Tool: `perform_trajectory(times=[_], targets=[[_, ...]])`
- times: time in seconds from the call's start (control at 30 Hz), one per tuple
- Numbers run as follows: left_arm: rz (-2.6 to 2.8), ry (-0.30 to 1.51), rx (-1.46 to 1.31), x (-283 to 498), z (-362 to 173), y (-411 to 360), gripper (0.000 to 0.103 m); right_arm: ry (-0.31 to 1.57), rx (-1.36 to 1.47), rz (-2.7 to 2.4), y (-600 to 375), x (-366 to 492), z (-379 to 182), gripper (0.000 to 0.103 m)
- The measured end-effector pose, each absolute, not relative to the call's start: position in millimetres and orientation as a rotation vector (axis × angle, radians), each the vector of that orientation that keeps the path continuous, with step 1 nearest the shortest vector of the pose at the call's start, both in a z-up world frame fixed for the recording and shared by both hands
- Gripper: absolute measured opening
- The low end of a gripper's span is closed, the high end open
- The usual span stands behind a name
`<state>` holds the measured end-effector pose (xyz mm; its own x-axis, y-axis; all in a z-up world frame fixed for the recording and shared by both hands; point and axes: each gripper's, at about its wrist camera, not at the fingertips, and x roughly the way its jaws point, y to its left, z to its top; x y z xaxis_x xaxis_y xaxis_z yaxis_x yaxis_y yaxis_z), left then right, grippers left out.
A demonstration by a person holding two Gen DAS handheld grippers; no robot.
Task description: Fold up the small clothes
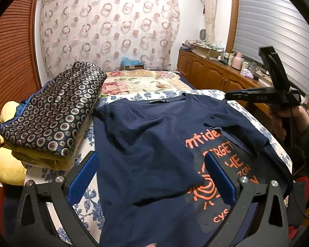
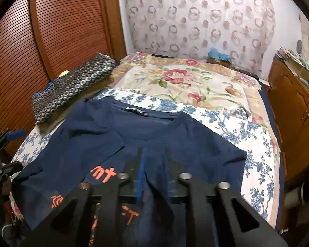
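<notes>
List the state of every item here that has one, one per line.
Navy T-shirt: flat on bed, one side folded over the orange print.
Patterned clothes stack: folded, piled beside it.
Left gripper: open, above the shirt.
Right gripper: part open, nothing gripped.
Window blind: lowered.

Navy T-shirt (image 1: pixel 146 144) with orange print lies partly folded.

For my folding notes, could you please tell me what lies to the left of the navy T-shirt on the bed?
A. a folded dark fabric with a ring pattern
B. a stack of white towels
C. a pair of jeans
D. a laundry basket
A: the folded ring-patterned fabric lies just left of the navy T-shirt, atop yellow items.
</notes>
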<state>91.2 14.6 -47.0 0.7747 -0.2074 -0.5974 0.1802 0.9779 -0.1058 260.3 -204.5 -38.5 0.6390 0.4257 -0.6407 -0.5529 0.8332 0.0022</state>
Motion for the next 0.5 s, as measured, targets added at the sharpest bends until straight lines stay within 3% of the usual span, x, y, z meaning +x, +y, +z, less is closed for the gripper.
perform_trajectory(times=[0.5], targets=[[-0.213, 0.699, -0.018, 140, -45, 33, 0.099, 0.731, -0.228, 0.332, -245, 269, -76, 0.035]])
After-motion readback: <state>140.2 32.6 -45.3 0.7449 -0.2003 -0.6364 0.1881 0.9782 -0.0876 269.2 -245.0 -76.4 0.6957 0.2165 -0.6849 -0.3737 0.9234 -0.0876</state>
